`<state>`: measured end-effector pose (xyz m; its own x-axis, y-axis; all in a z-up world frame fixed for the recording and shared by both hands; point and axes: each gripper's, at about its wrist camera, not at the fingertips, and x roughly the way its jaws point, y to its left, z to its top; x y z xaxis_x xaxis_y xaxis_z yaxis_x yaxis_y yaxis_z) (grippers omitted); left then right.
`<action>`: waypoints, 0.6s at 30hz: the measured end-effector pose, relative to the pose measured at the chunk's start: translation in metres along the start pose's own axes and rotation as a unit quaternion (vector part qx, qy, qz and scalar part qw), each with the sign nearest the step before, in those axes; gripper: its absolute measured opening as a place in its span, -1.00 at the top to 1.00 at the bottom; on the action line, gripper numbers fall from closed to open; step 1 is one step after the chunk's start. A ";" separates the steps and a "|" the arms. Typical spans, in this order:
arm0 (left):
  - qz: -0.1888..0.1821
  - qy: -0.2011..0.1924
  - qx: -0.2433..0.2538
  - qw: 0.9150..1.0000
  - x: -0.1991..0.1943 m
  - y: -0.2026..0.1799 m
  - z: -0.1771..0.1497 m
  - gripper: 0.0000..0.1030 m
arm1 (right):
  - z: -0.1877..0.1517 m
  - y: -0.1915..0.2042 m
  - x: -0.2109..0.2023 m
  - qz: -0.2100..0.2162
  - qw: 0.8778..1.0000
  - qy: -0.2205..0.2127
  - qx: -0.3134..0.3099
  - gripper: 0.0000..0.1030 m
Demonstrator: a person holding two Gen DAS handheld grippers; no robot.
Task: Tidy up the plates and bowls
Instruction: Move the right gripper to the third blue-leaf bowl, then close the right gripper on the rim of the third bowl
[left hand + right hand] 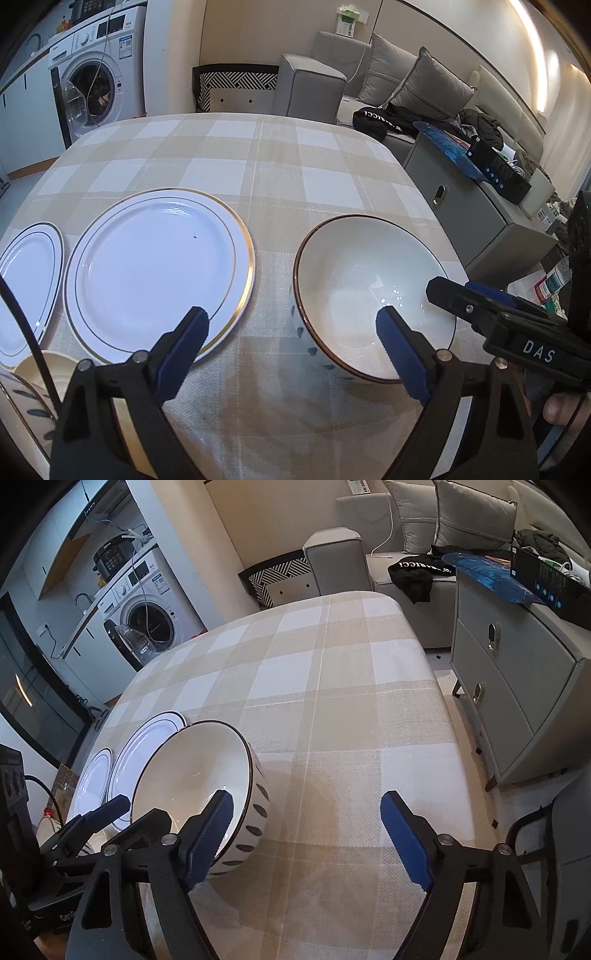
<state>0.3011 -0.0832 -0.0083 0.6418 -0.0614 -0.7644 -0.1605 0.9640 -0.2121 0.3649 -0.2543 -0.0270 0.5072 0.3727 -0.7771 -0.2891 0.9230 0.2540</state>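
While you're hovering over the counter point(280, 155) with its beige checked cloth, here's the count from your left wrist view: two plates and two bowls. The big gold-rimmed plate point(159, 273) sits left of centre, a smaller dark-rimmed plate point(26, 284) is just beside it at the left edge, and the big bowl point(369, 295) with the dark rim stands right of centre. A second bowl point(29, 384) peeks in at the lower left corner, mostly hidden behind your tool.

Your left tongs point(291, 332) are spread wide and grasping nothing; one pad hangs over the gold-rimmed plate's near rim, the other over the big bowl's inside. Can't tell if either pad actually touches.

Your right tongs point(306, 819) are spread too, nothing clamped. In the right wrist view the left-hand pad sits at the bowl's near rim at lower left of the frame, the other pad over bare cloth. Both plates line up behind that bowl.

Background: one washing machine point(96, 74) upper left, one grey sofa point(388, 74) upper right.
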 end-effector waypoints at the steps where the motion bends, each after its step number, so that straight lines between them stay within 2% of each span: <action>1: -0.004 0.000 -0.003 1.000 0.001 0.001 0.000 -0.63 | 0.001 0.000 0.003 0.001 1.000 0.002 -0.001 -0.52; 8: -0.020 0.016 -0.021 0.999 0.010 0.009 0.001 -0.21 | 0.005 0.005 0.017 0.010 1.000 0.011 -0.010 -0.28; 9: -0.026 0.016 -0.021 0.999 0.010 0.009 0.001 -0.09 | 0.005 0.007 0.019 0.015 1.000 0.015 -0.011 -0.24; 13: -0.041 0.023 -0.012 0.999 0.010 0.003 0.003 0.22 | 0.004 0.013 0.029 0.040 0.999 0.030 -0.010 0.11; 14: -0.045 0.026 -0.011 0.999 0.010 0.001 0.003 0.25 | 0.003 0.015 0.031 0.042 0.998 0.034 -0.010 0.23; 15: -0.050 0.029 -0.010 0.998 0.011 0.000 0.003 0.33 | 0.002 0.016 0.032 0.046 0.998 0.036 -0.010 0.26; 18: -0.050 0.031 -0.008 0.998 0.011 -0.003 0.004 0.38 | 0.001 0.021 0.034 0.053 0.998 0.040 -0.006 0.43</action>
<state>0.3114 -0.0854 -0.0139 0.6076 -0.1728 -0.7752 -0.1109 0.9480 -0.2982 0.3772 -0.2225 -0.0476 0.4063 0.4585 -0.7904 -0.3483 0.8774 0.3300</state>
